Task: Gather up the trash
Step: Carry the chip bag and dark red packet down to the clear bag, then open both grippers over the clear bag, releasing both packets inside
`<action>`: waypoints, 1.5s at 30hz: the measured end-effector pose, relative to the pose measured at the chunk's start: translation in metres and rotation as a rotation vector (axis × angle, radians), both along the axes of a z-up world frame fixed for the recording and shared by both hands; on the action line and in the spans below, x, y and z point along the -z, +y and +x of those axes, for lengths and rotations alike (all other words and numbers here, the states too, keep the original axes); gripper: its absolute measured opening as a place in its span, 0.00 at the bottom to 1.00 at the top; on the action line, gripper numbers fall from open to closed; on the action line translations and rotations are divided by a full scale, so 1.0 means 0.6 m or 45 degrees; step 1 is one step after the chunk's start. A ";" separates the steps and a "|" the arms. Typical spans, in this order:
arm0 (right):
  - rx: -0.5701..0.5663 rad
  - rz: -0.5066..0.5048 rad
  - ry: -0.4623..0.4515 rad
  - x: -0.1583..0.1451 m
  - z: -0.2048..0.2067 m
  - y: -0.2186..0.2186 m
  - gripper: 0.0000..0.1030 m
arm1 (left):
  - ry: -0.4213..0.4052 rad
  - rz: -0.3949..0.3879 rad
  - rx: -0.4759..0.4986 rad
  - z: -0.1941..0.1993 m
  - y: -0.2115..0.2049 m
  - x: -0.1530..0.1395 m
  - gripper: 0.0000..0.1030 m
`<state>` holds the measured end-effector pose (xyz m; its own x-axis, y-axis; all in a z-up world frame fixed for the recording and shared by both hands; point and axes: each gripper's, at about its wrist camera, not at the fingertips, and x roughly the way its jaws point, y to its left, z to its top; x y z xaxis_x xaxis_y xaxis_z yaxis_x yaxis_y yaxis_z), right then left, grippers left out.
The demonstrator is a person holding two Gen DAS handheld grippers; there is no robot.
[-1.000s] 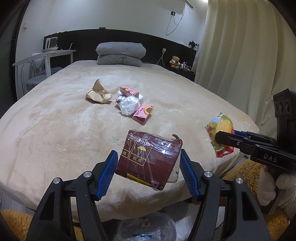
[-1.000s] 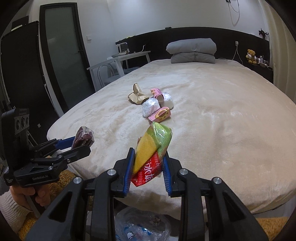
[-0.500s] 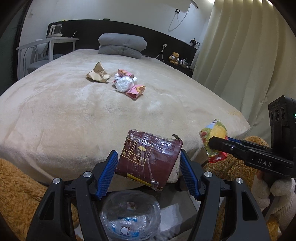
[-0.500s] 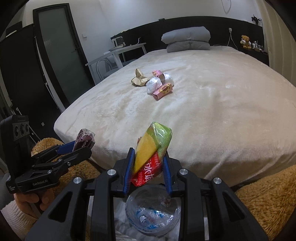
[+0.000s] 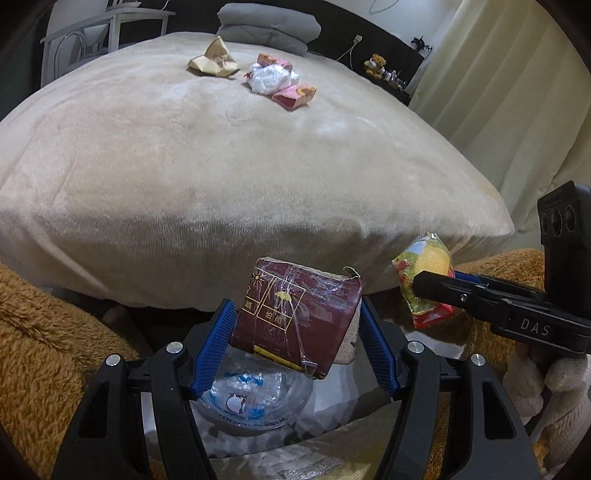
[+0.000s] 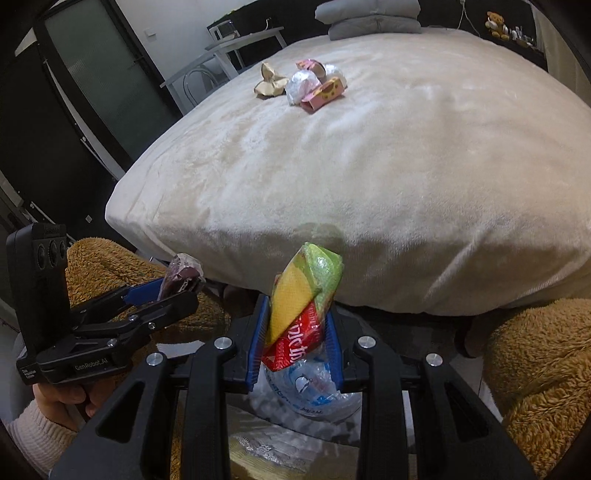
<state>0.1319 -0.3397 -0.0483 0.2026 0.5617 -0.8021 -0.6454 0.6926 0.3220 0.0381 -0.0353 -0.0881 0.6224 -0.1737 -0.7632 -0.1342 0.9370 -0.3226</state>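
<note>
My left gripper (image 5: 295, 332) is shut on a dark red wrapped packet (image 5: 295, 321) and holds it past the foot of the bed, above a clear plastic bag of trash (image 5: 255, 398) on the floor. My right gripper (image 6: 297, 332) is shut on a yellow, green and red snack bag (image 6: 303, 299), above the same trash bag (image 6: 314, 387). Each gripper shows in the other's view: the right (image 5: 424, 288), the left (image 6: 184, 288). On the bed lie a crumpled brown paper (image 5: 214, 59), a white plastic wad (image 5: 269, 77) and a pink box (image 5: 293, 96).
The beige bed (image 5: 221, 166) fills the upper view, with grey pillows (image 5: 266, 26) at its head. Brown fluffy rug (image 5: 44, 350) lies on both sides of the trash bag. A white desk (image 6: 236, 44) and a dark door (image 6: 92, 74) stand left; curtains (image 5: 517, 92) hang right.
Both grippers have drawn back from the bed and tilted downward with their loads. The trash bag on the floor has come into fuller view under them.
</note>
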 end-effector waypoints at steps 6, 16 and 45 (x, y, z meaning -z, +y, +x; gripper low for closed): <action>-0.004 -0.091 0.139 0.044 0.014 0.020 0.29 | 0.130 0.044 0.001 0.016 -0.004 0.040 0.64; 0.064 -0.168 0.406 0.109 0.051 0.034 0.29 | 0.341 -0.058 -0.002 0.045 0.007 0.116 0.64; 0.157 -0.298 0.623 0.167 0.086 0.059 0.49 | 0.616 -0.120 -0.034 0.069 0.022 0.188 0.78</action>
